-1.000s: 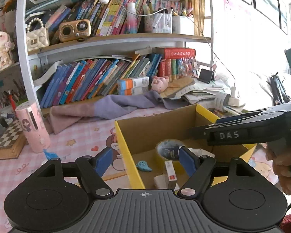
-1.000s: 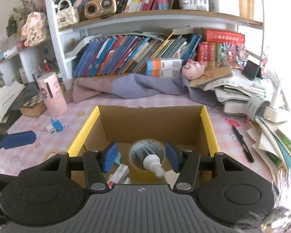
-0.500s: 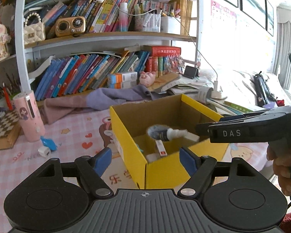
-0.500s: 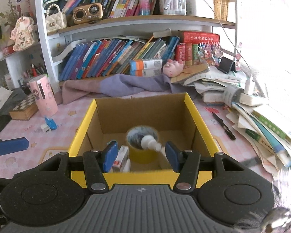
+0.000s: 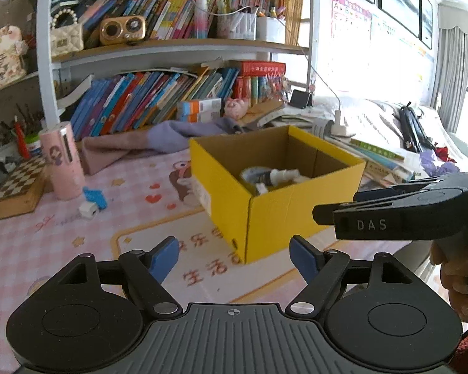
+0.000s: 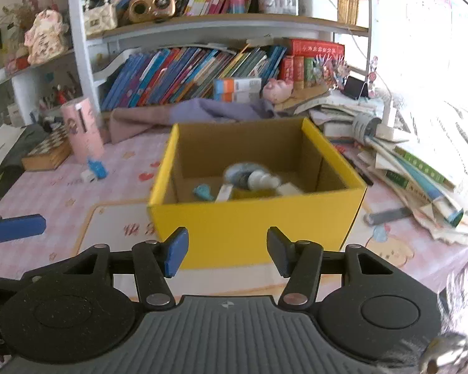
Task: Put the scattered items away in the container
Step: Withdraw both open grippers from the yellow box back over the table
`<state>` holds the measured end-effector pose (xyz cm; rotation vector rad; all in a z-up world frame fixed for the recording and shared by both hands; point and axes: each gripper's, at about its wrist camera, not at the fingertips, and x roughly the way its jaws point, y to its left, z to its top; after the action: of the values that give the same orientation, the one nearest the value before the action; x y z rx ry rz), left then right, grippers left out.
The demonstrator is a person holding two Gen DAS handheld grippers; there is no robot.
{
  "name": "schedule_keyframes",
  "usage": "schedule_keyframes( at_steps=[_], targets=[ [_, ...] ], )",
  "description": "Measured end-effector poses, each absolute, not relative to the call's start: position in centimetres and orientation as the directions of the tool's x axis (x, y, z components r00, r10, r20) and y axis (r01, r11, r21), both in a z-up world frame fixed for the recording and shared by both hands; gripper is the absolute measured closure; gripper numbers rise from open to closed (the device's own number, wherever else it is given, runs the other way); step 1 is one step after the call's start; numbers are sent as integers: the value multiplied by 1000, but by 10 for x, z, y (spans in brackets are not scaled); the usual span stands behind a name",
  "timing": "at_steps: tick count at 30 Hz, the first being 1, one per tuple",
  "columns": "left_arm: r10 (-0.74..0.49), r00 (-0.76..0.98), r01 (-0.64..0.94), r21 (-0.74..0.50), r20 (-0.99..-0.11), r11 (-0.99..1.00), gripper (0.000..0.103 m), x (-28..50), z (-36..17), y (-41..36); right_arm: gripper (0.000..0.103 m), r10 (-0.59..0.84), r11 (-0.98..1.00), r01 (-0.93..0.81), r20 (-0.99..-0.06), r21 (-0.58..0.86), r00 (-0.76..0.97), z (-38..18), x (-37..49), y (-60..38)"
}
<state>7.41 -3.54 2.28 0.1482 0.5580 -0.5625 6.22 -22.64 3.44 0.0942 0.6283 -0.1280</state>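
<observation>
A yellow cardboard box (image 5: 284, 212) (image 6: 255, 227) stands open on the pink table. Inside lie a tape roll (image 6: 240, 174), a small white bottle (image 6: 262, 180) (image 5: 280, 175), a white stick-shaped item (image 6: 223, 194) and a small blue piece (image 6: 202, 191). A blue clip (image 5: 94, 197) (image 6: 97, 168) and a small white cube (image 5: 88, 209) (image 6: 86, 175) lie on the table left of the box. My left gripper (image 5: 234, 257) is open and empty, in front of the box's near corner. My right gripper (image 6: 227, 251) is open and empty, before the box's front wall; it also shows in the left wrist view (image 5: 390, 215).
A pink cylinder (image 5: 63, 162) and a chessboard box (image 5: 18, 187) stand at the left. A purple cloth (image 6: 202, 113) lies behind the box under the bookshelf (image 6: 202, 68). A heap of books and papers (image 6: 415, 174) and a grey tool (image 6: 387, 215) lie to the right.
Both grippers have drawn back from over the box toward the near edge of the table. The box now looks smaller and farther off. Both stayed open and empty.
</observation>
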Motion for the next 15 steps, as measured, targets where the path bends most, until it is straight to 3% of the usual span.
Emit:
schedule_keyframes(
  at_steps=[15],
  targets=[
    [-298,770,366,7,-564,931,22,52,20,50,49,31,996,30,-655,82,755,19,64,-145]
  ],
)
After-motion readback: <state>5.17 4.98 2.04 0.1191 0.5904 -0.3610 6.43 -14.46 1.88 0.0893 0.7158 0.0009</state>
